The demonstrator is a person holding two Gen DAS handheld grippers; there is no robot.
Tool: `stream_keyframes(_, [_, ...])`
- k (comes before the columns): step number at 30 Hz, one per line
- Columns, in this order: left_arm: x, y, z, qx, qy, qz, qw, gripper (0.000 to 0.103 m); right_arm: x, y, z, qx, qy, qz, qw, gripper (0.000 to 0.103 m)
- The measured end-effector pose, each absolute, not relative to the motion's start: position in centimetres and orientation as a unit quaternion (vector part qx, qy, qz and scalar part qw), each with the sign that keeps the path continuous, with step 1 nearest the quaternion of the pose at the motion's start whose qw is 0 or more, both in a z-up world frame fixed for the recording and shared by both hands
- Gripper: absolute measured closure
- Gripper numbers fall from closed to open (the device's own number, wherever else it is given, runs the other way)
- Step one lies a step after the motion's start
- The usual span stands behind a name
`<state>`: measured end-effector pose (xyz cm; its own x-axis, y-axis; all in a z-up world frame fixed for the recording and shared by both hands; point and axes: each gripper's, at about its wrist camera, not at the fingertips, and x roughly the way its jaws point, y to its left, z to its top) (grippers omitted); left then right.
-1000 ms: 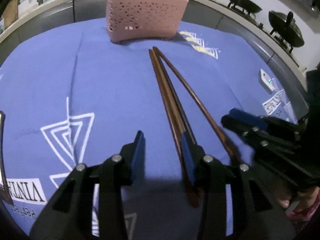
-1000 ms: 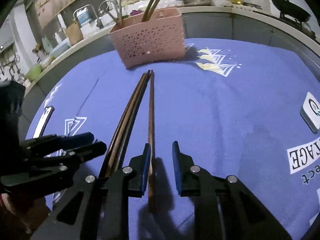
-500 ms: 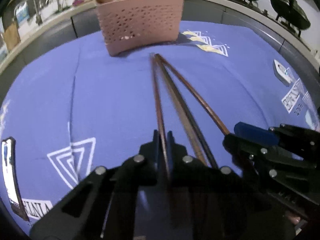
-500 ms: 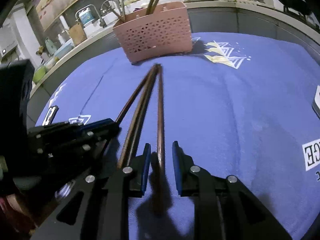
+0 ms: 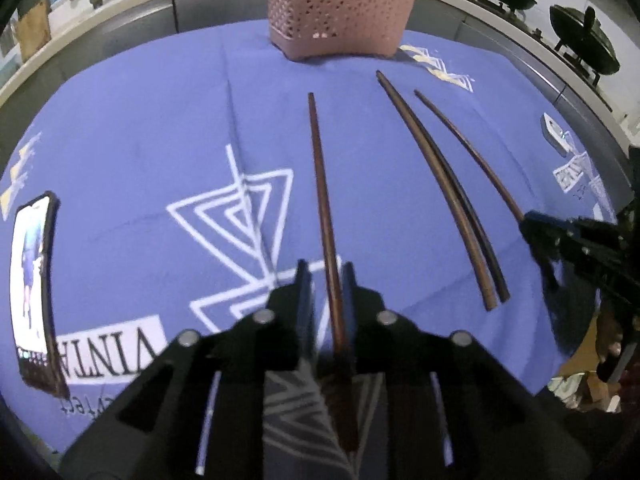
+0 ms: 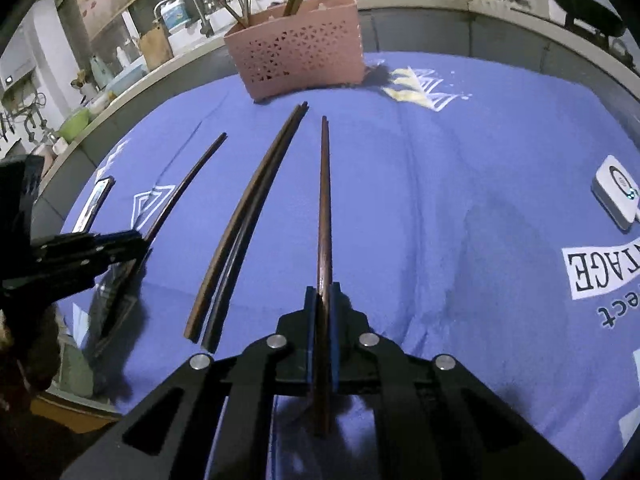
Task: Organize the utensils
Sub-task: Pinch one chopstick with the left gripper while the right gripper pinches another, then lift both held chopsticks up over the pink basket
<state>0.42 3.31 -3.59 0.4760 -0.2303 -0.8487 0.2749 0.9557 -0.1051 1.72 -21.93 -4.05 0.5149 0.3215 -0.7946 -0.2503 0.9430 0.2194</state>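
Four dark wooden chopsticks lie lengthwise on a blue cloth (image 5: 140, 128), pointing toward a pink perforated basket (image 5: 340, 20) (image 6: 296, 56) that holds more utensils. My left gripper (image 5: 326, 292) straddles the leftmost chopstick (image 5: 318, 168); its jaws are opening, with a gap on the left side of the stick. My right gripper (image 6: 323, 300) is closing, and its pads press on the rightmost chopstick (image 6: 325, 200). Between the two lies a pair of chopsticks (image 5: 440, 184) (image 6: 252, 208), side by side and untouched. The left gripper (image 6: 136, 240) also shows in the right wrist view.
A phone (image 5: 34, 280) lies at the cloth's left edge. A small white device (image 6: 616, 196) sits at the right. Dark woks (image 5: 584, 36) stand on the counter behind, with a sink tap (image 6: 180, 4) and bottles at the back left.
My left gripper shut on one chopstick, carried it left away from the bundle, then loosened. My right gripper closed onto the right chopstick. The sticks now lie spread apart.
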Motion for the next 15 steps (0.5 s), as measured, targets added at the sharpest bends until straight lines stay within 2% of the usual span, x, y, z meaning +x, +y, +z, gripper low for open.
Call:
stream_keyframes(1, [0.9, 3.3, -3.5, 0.023, 0.490, -0.145, 0.859, 0.079, 2.0, -21.8, -3.9, 0.036, 0.467, 0.165, 0.868, 0.096])
stream_keyframes(12, [8.7, 0.3, -3.4, 0.061, 0.466, -0.125, 0.874, 0.079, 11.8, -18.7, -3.0, 0.016, 0.474, 0.165, 0.865, 0.095])
stream_keyframes(14, [9.2, -0.1, -3.4, 0.069, 0.459, -0.124, 0.877, 0.094, 13.3, -18.4, -3.0, 0.019, 0.473, 0.171, 0.864, 0.095])
stream_keyframes(15, [9.4, -0.1, -3.4, 0.058, 0.461, -0.132, 0.875, 0.097, 13.8, -18.3, -3.0, 0.018, 0.475, 0.172, 0.863, 0.098])
